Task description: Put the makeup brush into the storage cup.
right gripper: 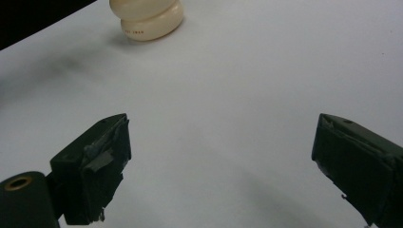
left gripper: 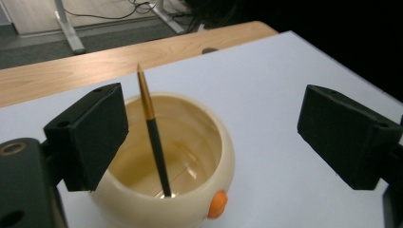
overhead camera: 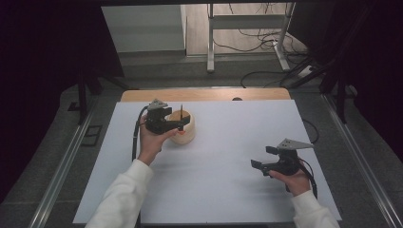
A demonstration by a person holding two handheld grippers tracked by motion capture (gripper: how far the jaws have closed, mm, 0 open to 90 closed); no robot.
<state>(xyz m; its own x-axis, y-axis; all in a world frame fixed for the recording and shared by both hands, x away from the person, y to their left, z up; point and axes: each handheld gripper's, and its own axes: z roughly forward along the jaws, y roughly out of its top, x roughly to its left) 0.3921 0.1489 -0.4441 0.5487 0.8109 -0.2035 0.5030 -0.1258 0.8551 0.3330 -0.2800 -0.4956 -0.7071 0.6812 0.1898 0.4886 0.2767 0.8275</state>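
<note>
A round cream pot [overhead camera: 184, 133] with an orange spot [left gripper: 217, 204] on its side stands on the white sheet [overhead camera: 214, 190] at the back left. A thin brush [left gripper: 153, 133] with a black handle and gold ferrule leans upright inside the pot. My left gripper [overhead camera: 180, 122] hovers at the pot's rim, open, its jaws spread wide, and nothing is held. In the left gripper view the left gripper [left gripper: 214, 128] has one jaw over the pot's left edge. My right gripper [overhead camera: 263, 157] stands open over bare sheet at the right, empty. In the right gripper view the pot [right gripper: 147, 16] lies far ahead of the right gripper [right gripper: 221, 161].
A strip of wooden tabletop [overhead camera: 204, 94] shows behind the white sheet. Beyond it are a metal desk frame [overhead camera: 210, 42] and loose cables [overhead camera: 256, 40] on the floor. Dark curtains flank both sides.
</note>
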